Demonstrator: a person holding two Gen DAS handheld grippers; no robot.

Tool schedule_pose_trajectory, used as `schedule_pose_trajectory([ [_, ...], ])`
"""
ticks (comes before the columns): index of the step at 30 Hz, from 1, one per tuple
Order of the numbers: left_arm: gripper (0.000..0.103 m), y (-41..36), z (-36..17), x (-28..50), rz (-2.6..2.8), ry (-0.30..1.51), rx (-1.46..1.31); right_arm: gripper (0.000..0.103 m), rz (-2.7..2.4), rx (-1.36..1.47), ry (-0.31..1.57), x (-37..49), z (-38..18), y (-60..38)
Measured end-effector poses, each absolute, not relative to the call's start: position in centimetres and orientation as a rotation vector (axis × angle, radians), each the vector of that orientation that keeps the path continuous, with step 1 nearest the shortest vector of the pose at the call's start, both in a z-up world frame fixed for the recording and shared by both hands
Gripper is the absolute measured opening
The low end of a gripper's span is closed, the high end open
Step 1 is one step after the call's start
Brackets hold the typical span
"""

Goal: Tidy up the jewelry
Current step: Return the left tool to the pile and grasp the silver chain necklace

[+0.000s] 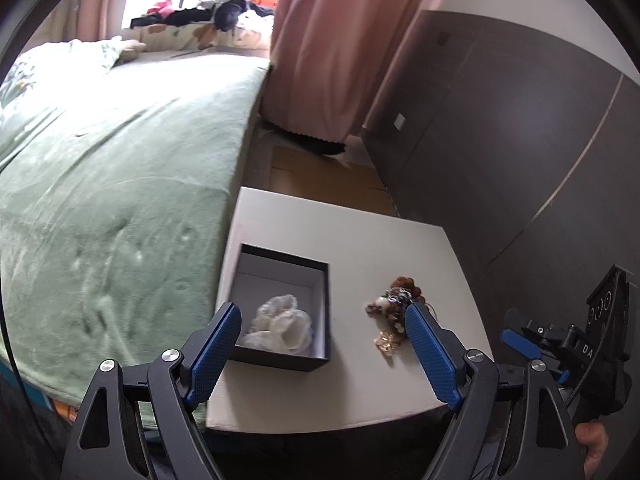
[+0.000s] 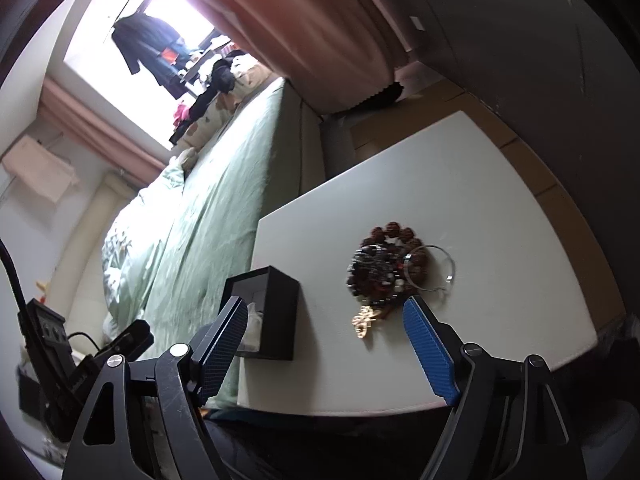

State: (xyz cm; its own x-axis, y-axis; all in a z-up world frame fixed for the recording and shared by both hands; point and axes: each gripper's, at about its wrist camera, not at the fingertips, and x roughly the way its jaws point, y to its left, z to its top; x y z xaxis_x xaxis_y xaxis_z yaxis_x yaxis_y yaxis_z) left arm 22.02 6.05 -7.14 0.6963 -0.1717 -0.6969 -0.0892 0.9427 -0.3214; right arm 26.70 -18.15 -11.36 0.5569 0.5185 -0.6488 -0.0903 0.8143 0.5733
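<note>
Left gripper (image 1: pixel 322 318): its 2 blue-padded fingers (image 1: pixel 214 354) are spread wide and hold nothing. They hover above the near part of a white table (image 1: pixel 360 240). The tip of 1 finger overlaps the near corner of the box (image 1: pixel 286 354) in the left wrist view; contact cannot be confirmed. The tip of the other finger sits just beside the jewelry pile (image 1: pixel 394 306); contact cannot be confirmed there either.

Right gripper (image 2: pixel 324 314): its 2 fingers (image 2: pixel 430 354) are also spread wide and hold nothing. They are positioned at the near edge of the table. The jewelry pile (image 2: pixel 384 270) lies just beyond the fingertips, between the 2 fingers and closer to the blue-faced one.

Jewelry: 1 loose heap on the bare table top. It contains a bracelet of rough brown beads (image 2: pixel 400 234), darker shiny beads, a thin silver bangle (image 2: pixel 442 266) and a gold-coloured ornament (image 2: pixel 364 318) at the near side.

Box: black, open-topped, pale inside, standing on the table beside the jewelry and apart from it. It contains crumpled white wrapping (image 1: pixel 282 326).

Beyond the table: a bed with a green blanket (image 1: pixel 120 184), then a pink curtain (image 1: pixel 324 44) and a bright window.
</note>
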Motion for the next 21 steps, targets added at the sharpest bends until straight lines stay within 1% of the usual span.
schedule_pose_trajectory([
  [13,0.083,-1.3,-7.9,25.1,-0.136,0.832,-0.235,0.081,0.316,0.615,0.896,26.2,-13.4,-24.6],
  [16,0.076,-2.5,-8.1,26.1,-0.152,0.846,-0.213,0.081,0.310,0.629,0.895,26.3,-13.8,-25.6],
  [18,0.069,-3.2,-8.4,26.7,-0.157,0.857,-0.199,0.081,0.307,0.636,0.897,26.3,-14.2,-26.2],
  [21,0.062,-4.1,-9.0,27.7,-0.169,0.877,-0.182,0.081,0.300,0.648,0.898,26.5,-14.7,-27.1],
])
